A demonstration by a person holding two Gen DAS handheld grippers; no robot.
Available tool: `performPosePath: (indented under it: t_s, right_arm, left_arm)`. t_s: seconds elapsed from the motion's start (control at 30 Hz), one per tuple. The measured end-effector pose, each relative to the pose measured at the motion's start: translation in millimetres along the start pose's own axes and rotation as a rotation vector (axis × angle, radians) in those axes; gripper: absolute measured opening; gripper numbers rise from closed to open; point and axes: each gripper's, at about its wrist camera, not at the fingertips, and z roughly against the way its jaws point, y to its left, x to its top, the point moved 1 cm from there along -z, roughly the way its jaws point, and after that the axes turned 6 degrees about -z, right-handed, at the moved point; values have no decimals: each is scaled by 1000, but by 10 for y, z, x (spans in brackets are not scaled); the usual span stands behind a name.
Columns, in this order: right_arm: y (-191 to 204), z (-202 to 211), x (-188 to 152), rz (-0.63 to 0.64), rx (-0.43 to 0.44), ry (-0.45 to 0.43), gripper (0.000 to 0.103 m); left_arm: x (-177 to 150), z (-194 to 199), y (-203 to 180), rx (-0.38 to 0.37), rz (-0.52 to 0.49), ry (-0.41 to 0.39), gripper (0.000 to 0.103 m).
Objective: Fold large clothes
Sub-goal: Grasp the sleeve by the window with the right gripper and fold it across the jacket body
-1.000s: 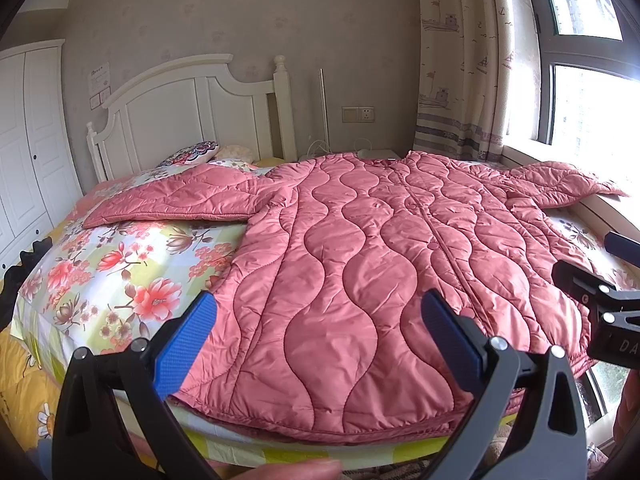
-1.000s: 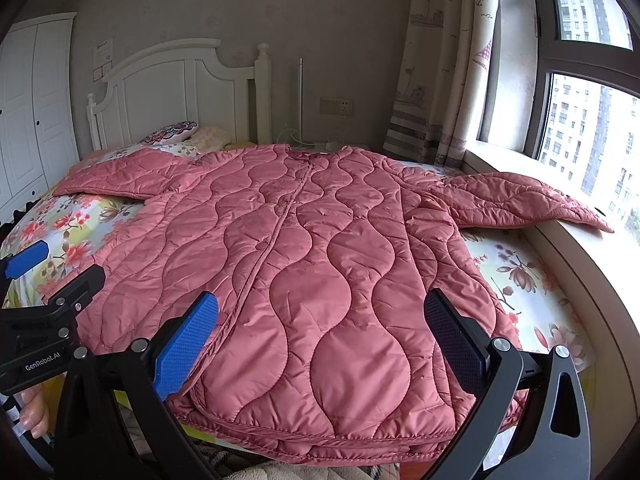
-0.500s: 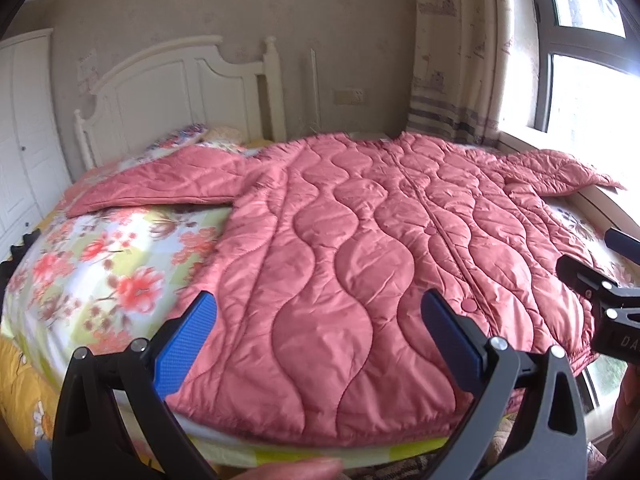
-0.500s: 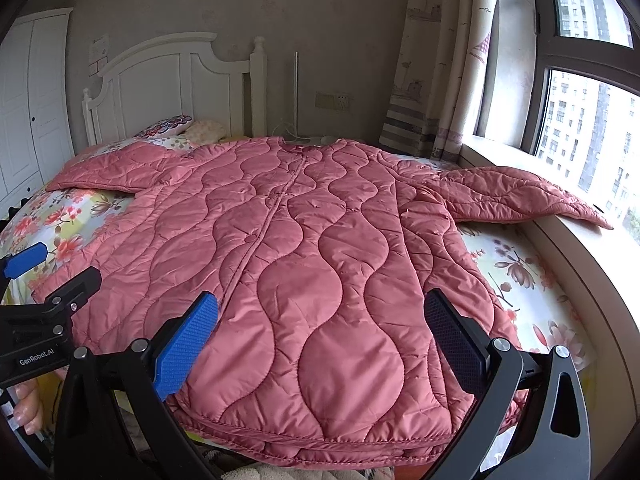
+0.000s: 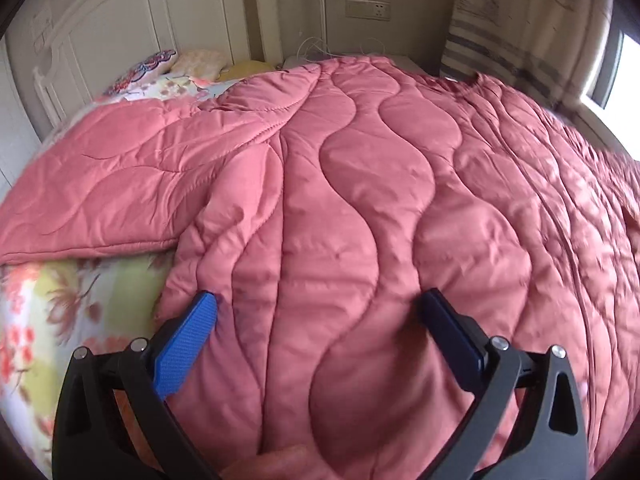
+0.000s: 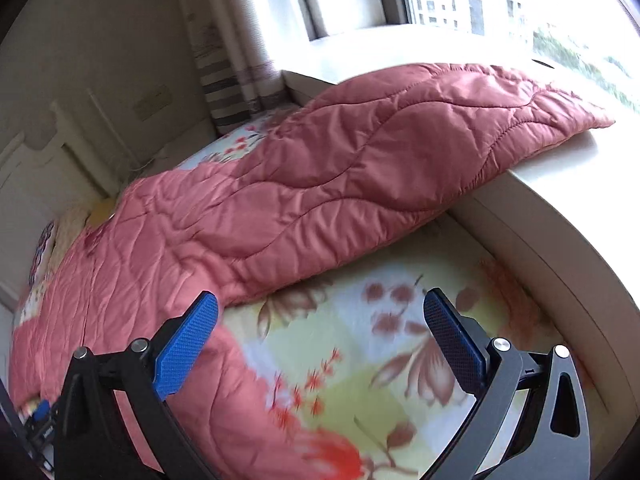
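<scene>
A large pink quilted coat (image 5: 360,200) lies spread flat over the bed. Its left sleeve (image 5: 112,192) stretches out to the left across the floral sheet. My left gripper (image 5: 320,312) hovers open just above the coat's left side, below the armpit, with nothing between its fingers. In the right wrist view the coat's right sleeve (image 6: 380,172) reaches up onto the window sill. My right gripper (image 6: 320,312) hangs open over the floral sheet (image 6: 360,360) just below that sleeve, its left fingertip close to the coat's edge.
A white headboard (image 5: 132,20) and pillows (image 5: 160,64) stand at the far end of the bed. The window sill (image 6: 560,208) and its ledge run along the bed's right side, with a striped curtain (image 6: 236,88) behind. A fingertip (image 5: 276,464) shows at the bottom edge.
Both grippers have moved forward and down from the foot of the bed. The left one now sits low over the coat's left side; the right one swung toward the right sleeve by the window.
</scene>
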Motion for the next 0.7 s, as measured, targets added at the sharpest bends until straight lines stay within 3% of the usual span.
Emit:
performPosePath:
  t_s: [0.17,0.23,0.37,0.5,0.6,0.7]
  right_arm:
    - [-204,-521,373,-182,-8,39,98]
    - [-279,-611,440,-251,1,26,90]
    - [-374,-523,524,-300,-31,-97,67]
    - [-262,-390,577,-221,-69,-184,41]
    - [-236,-303,682,-184,-70,-224,38]
    - [-342,-371,742,-214,-19,-153,42]
  left_arm:
    - [-66,-8,67,-32,12,-7,101]
    - [-86,12,84,-41,16,-8,101]
    - [-155,71,63,-36,27,-6,101]
    - [-156,98,16,-23,39,-2,101]
    - [-212,156,-8,-7,59,0,101]
    - [-245,200,-26,-4,73,-2,101]
